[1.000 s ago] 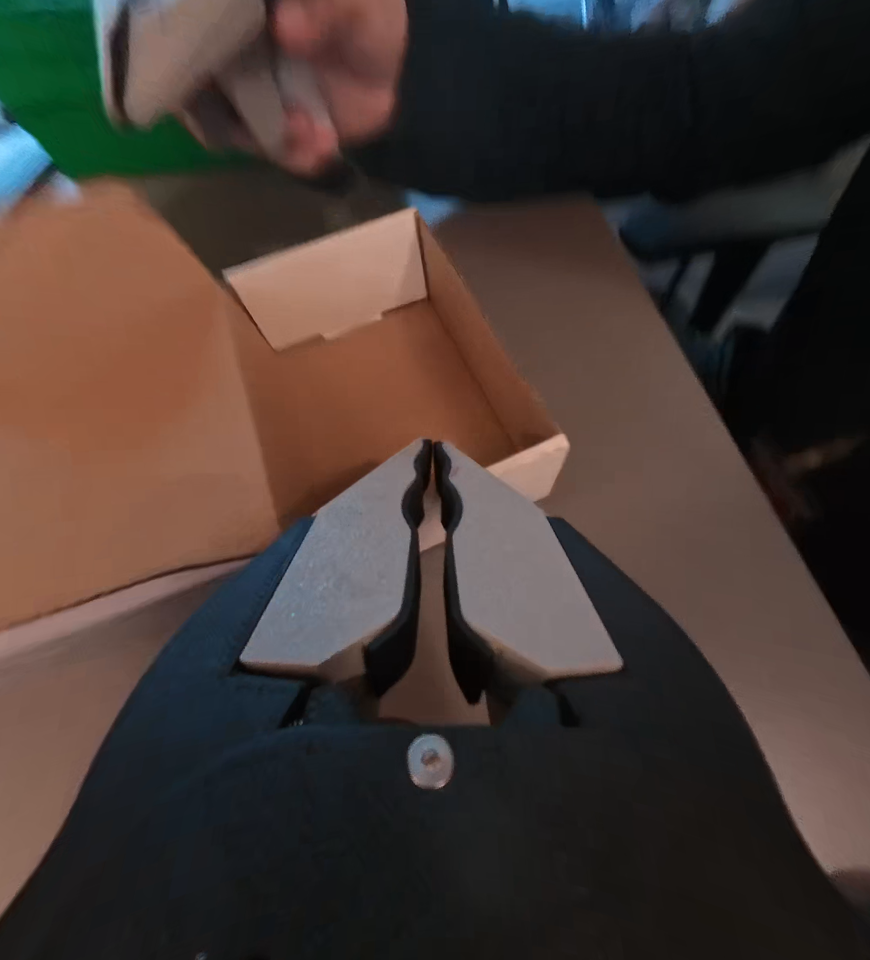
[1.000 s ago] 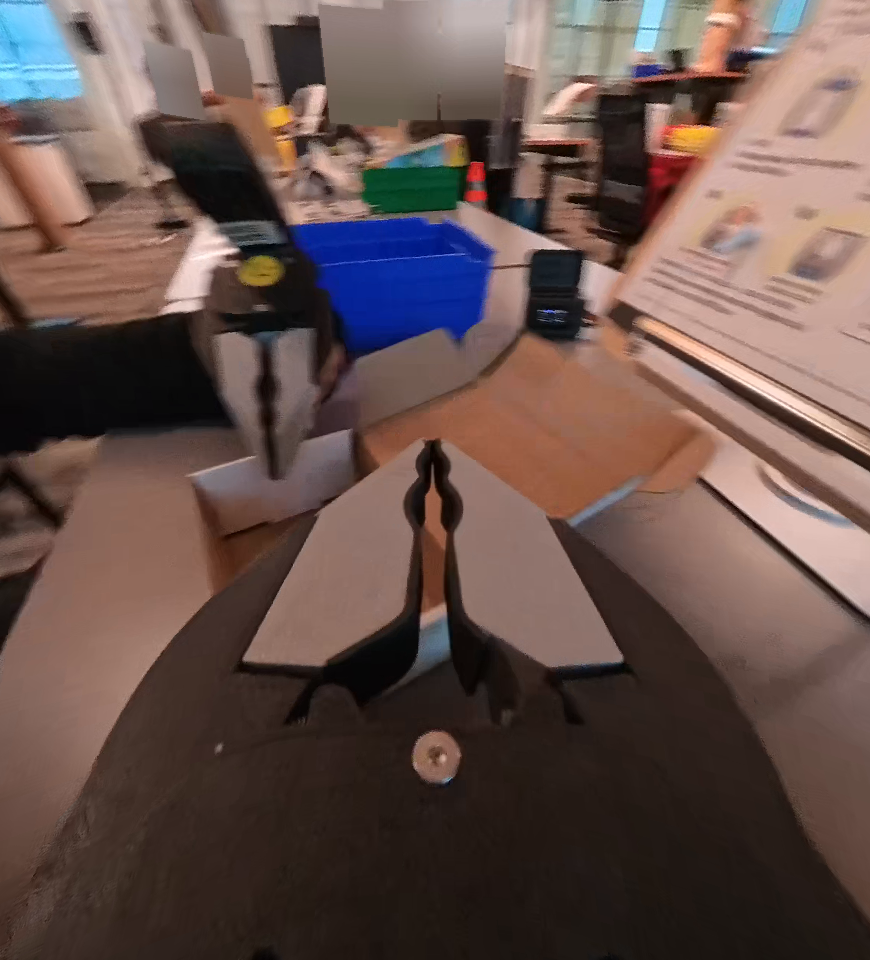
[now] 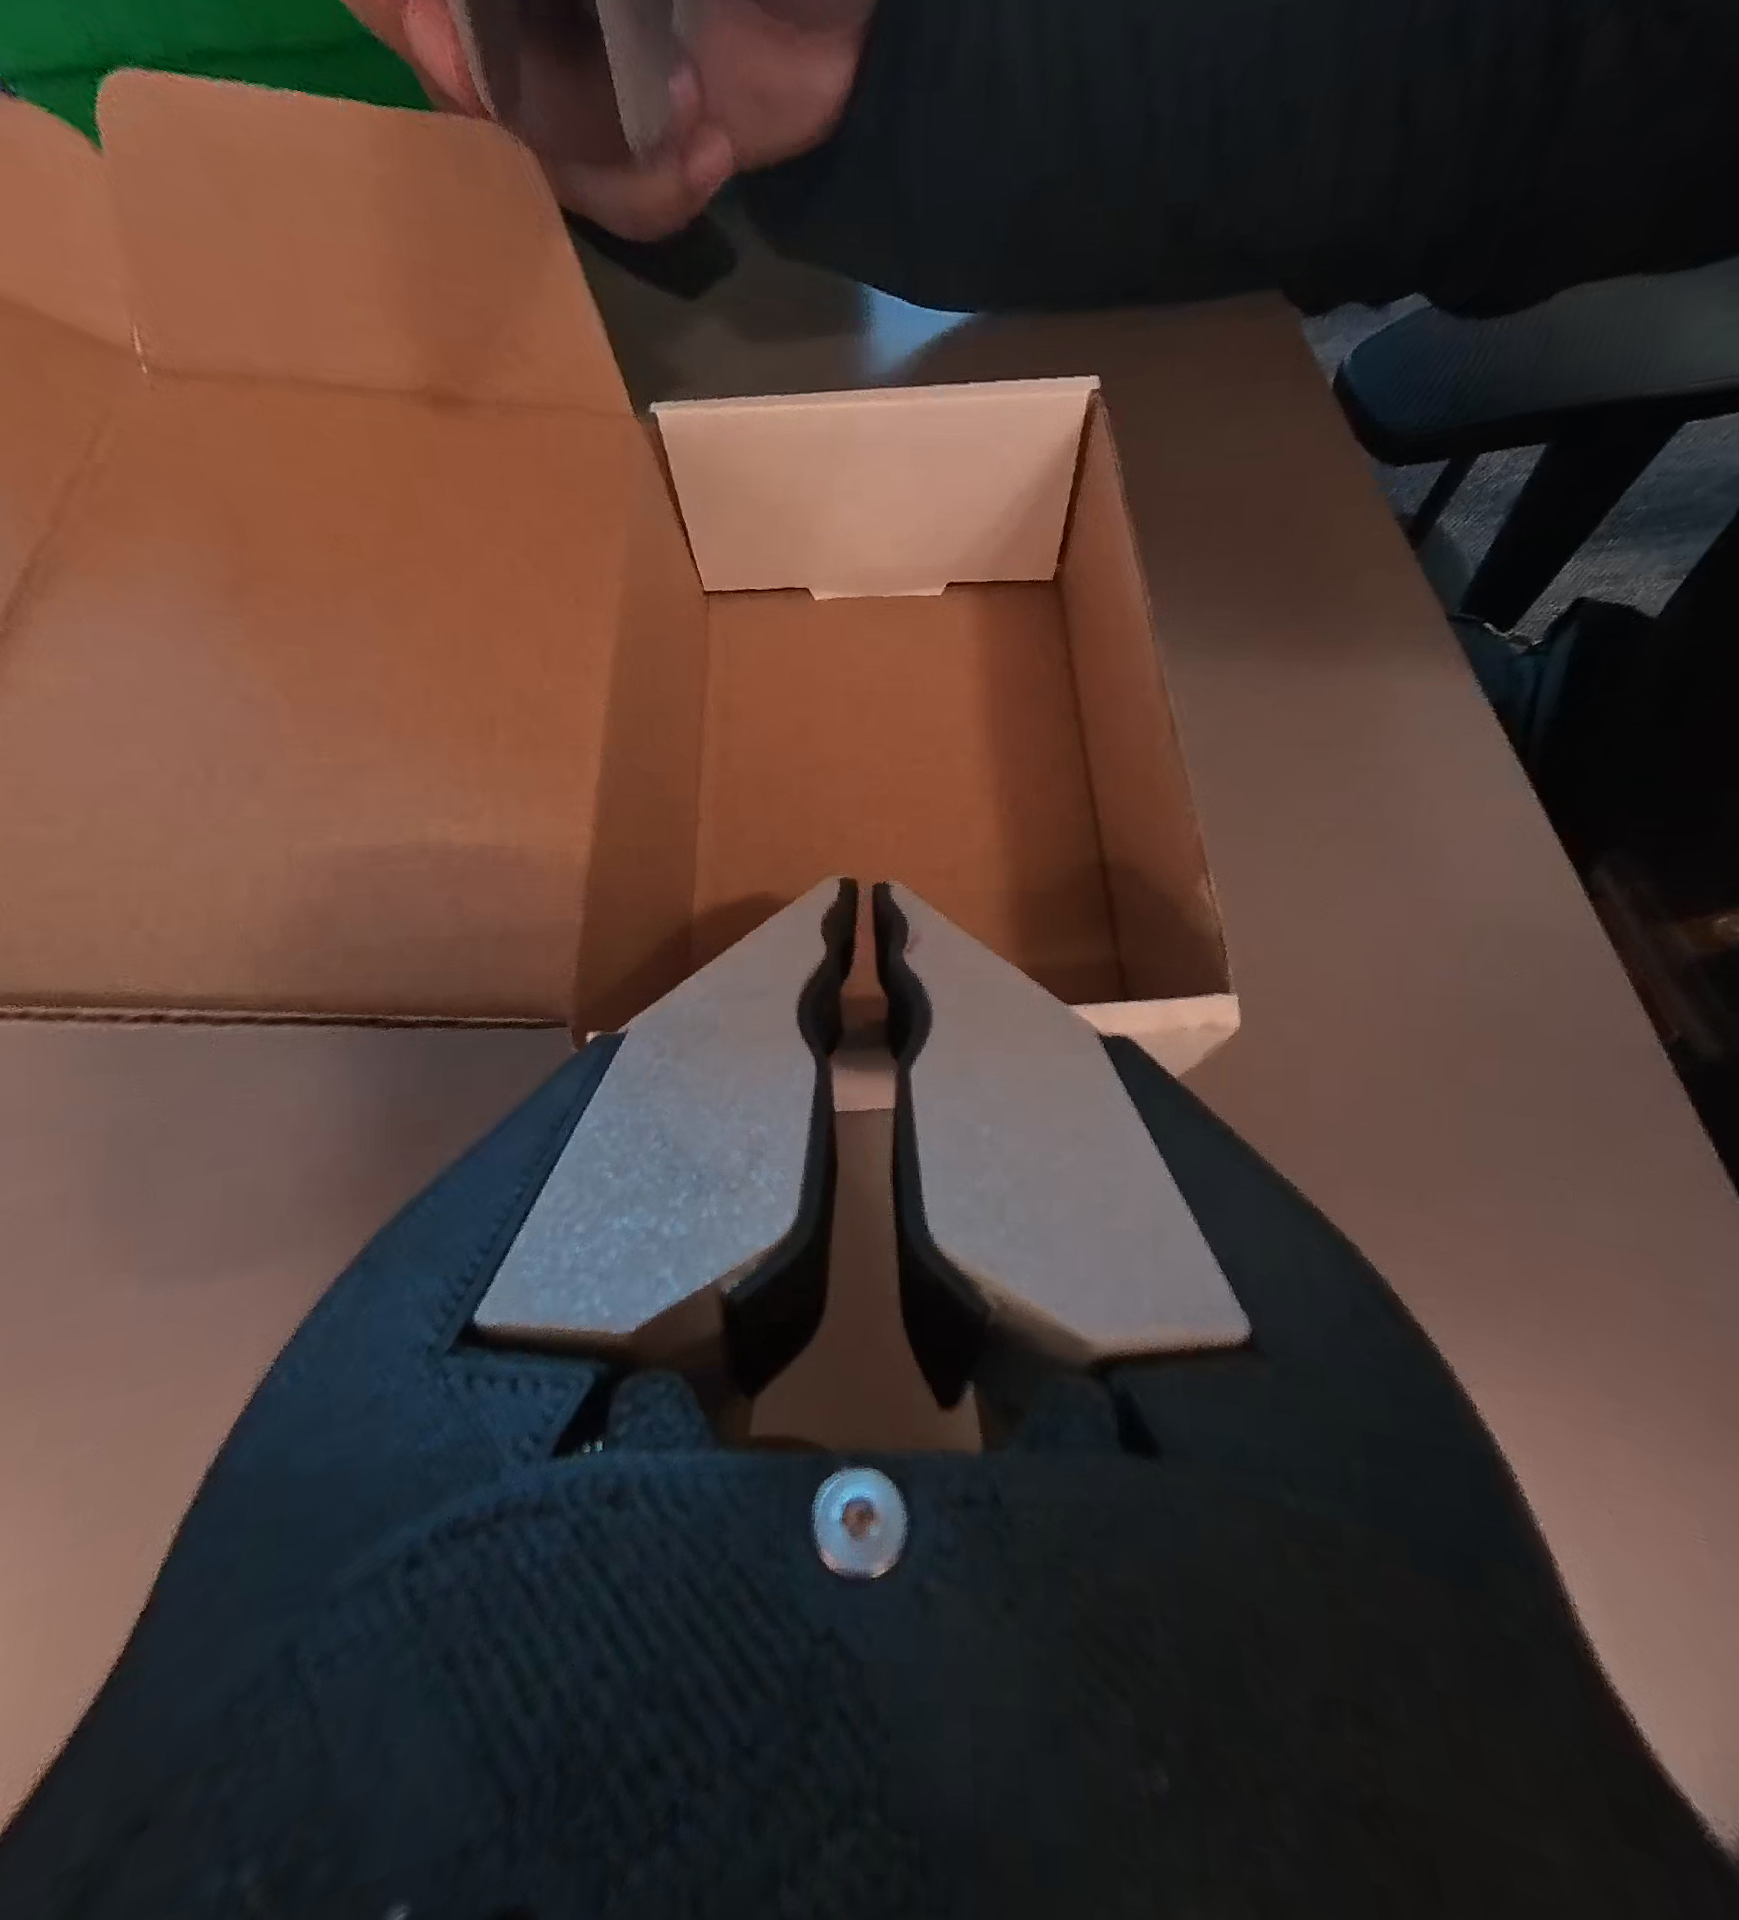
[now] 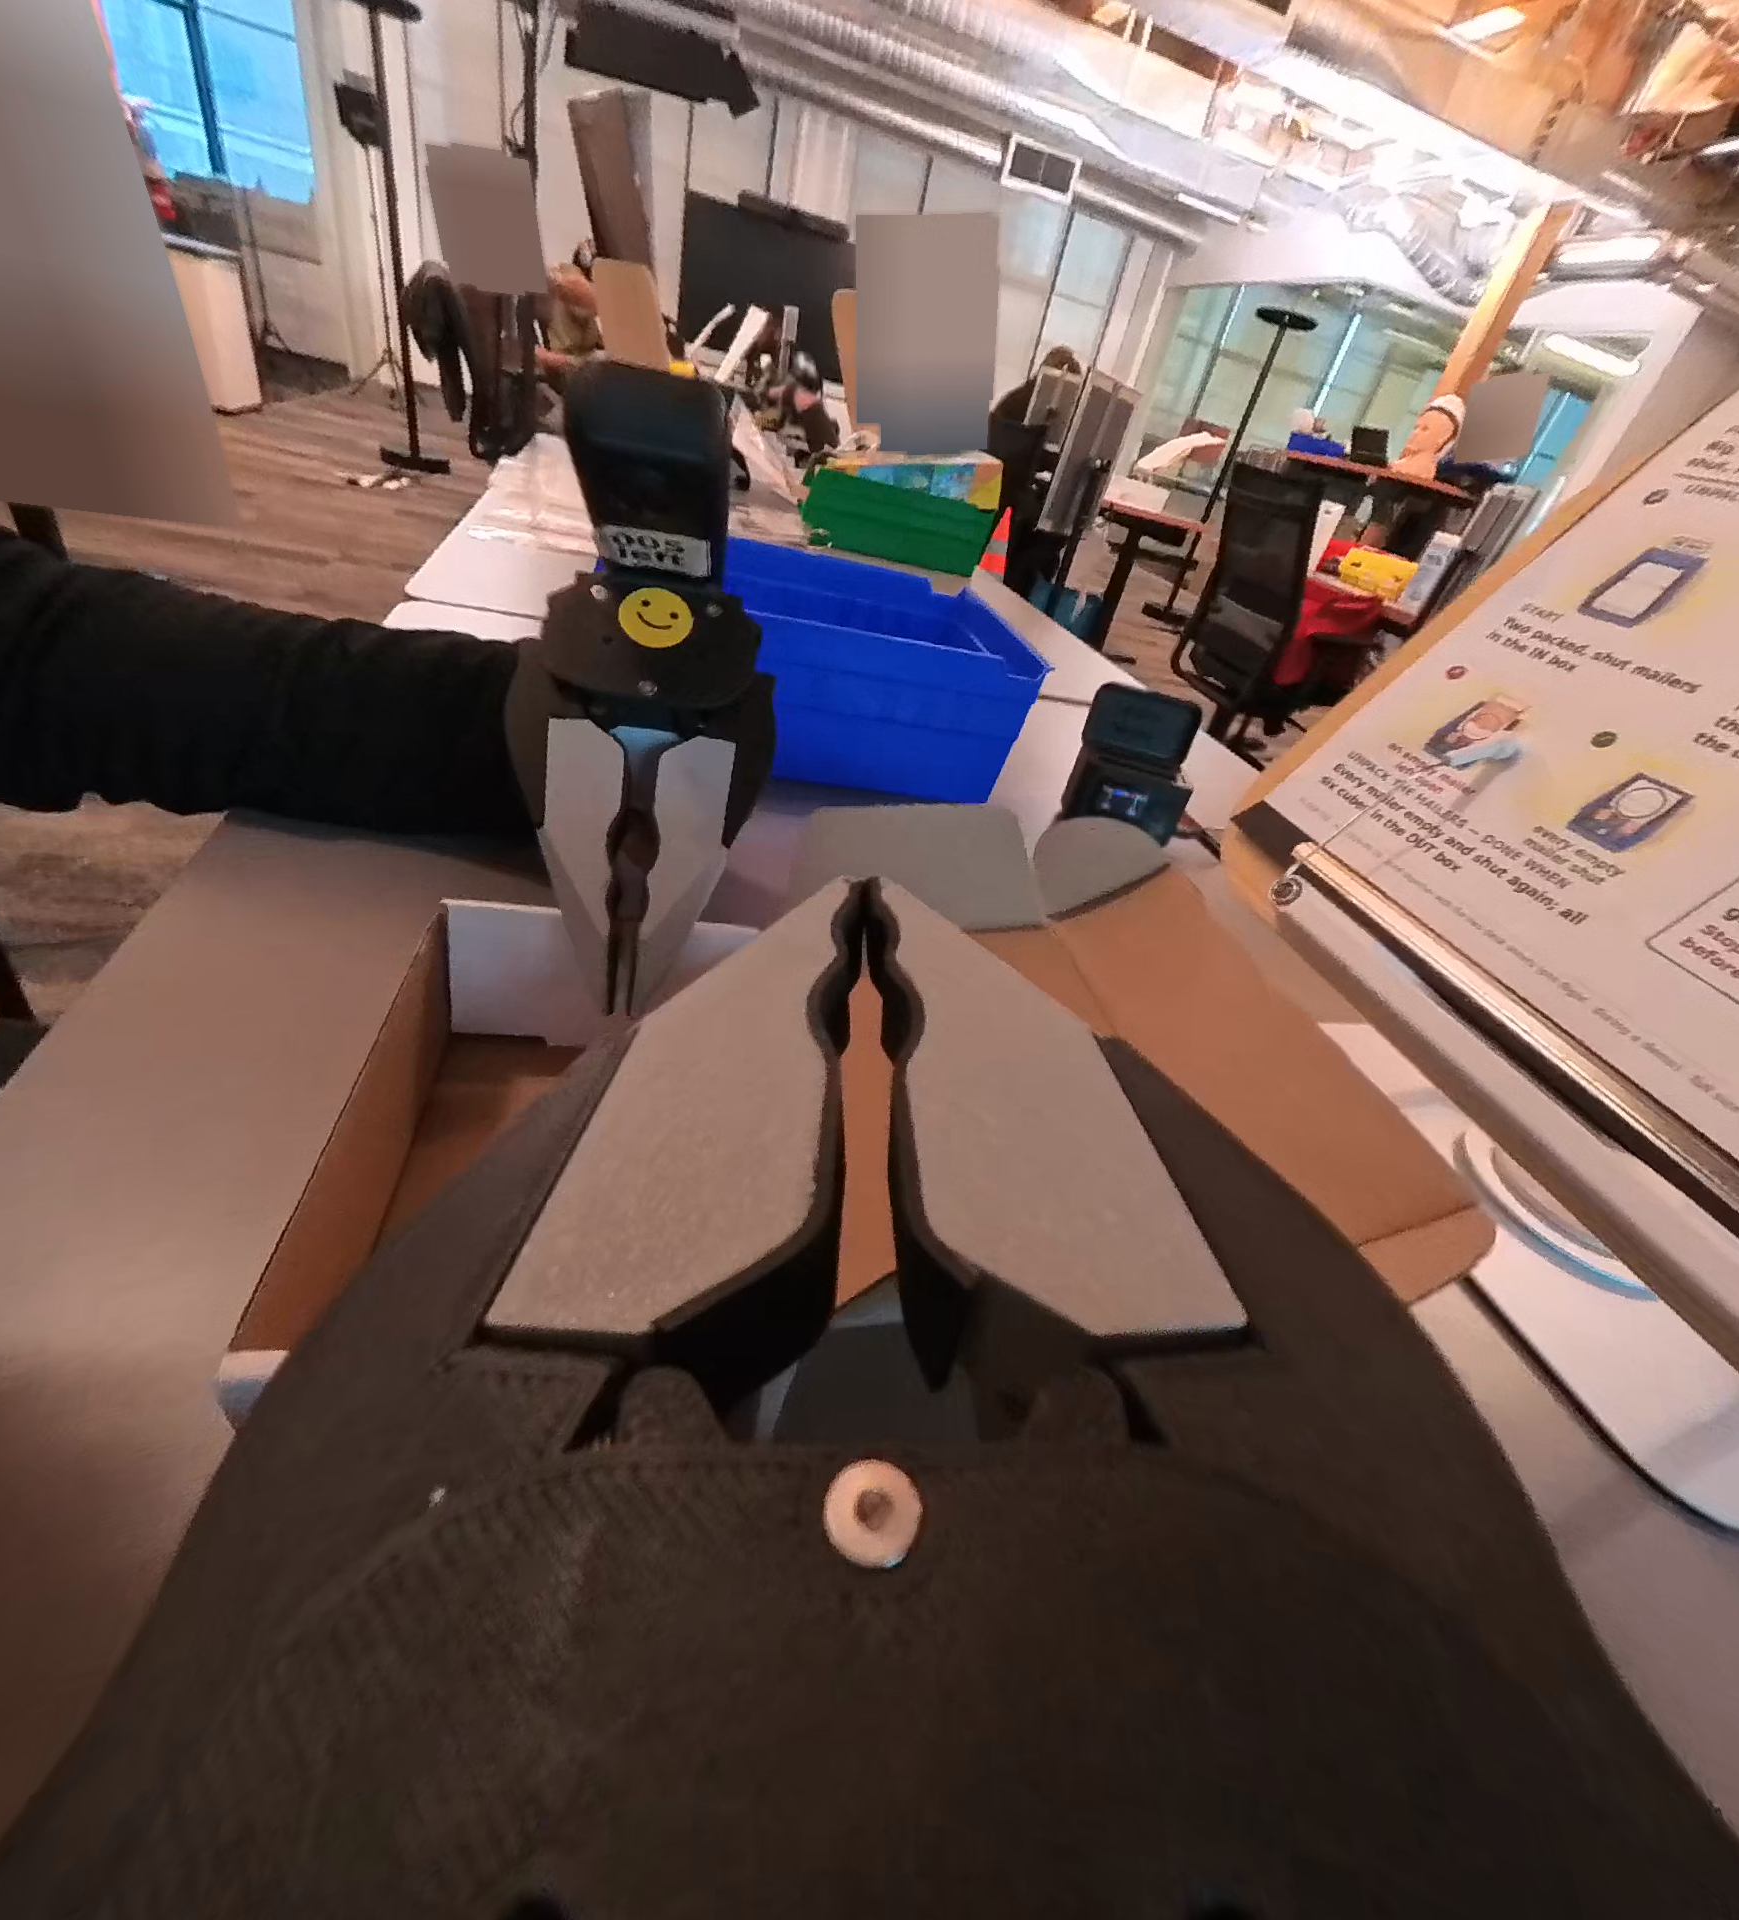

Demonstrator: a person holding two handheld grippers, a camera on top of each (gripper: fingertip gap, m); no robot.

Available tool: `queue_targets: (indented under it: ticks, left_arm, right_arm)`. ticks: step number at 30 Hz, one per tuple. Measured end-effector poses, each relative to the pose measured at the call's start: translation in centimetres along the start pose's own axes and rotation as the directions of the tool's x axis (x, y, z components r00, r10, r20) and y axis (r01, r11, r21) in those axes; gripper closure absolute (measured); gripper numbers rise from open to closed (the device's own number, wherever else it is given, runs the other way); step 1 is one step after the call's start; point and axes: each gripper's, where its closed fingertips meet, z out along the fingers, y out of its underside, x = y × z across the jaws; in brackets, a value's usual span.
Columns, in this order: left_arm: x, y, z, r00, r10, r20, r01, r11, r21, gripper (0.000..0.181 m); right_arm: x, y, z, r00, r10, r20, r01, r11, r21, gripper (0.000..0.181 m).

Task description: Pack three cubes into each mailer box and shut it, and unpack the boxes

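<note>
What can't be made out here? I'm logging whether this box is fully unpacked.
- Box floor nearest the camera: left wrist view, hidden behind the left claw.
- Box interior: right wrist view, mostly covered by the right claw.
- Lid left part: left wrist view, cut off by the frame edge.
- Blue bin contents: right wrist view, walls too high to see the bottom.
- Cubes: none in view; where they are can't be told.

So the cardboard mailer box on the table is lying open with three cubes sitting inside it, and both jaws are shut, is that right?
Not quite. The mailer box does lie open on the table, but the left wrist view shows its inside bare: no cubes are in it. The rest holds: the left gripper and the right gripper both have their jaws shut, holding nothing.
</note>
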Motion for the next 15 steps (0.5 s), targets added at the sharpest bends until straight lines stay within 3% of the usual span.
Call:
queue_targets:
  ticks: [15]
  left_arm:
    - [-0.2, -1.5, -1.4, 1.000, -0.006, 0.006, 0.005, 0.996, 0.091, 0.171]
  right_arm:
    - [1.1, -3.1, -2.1, 0.999, 0.047, -0.026, -0.042, 0.982, 0.182, 0.181]
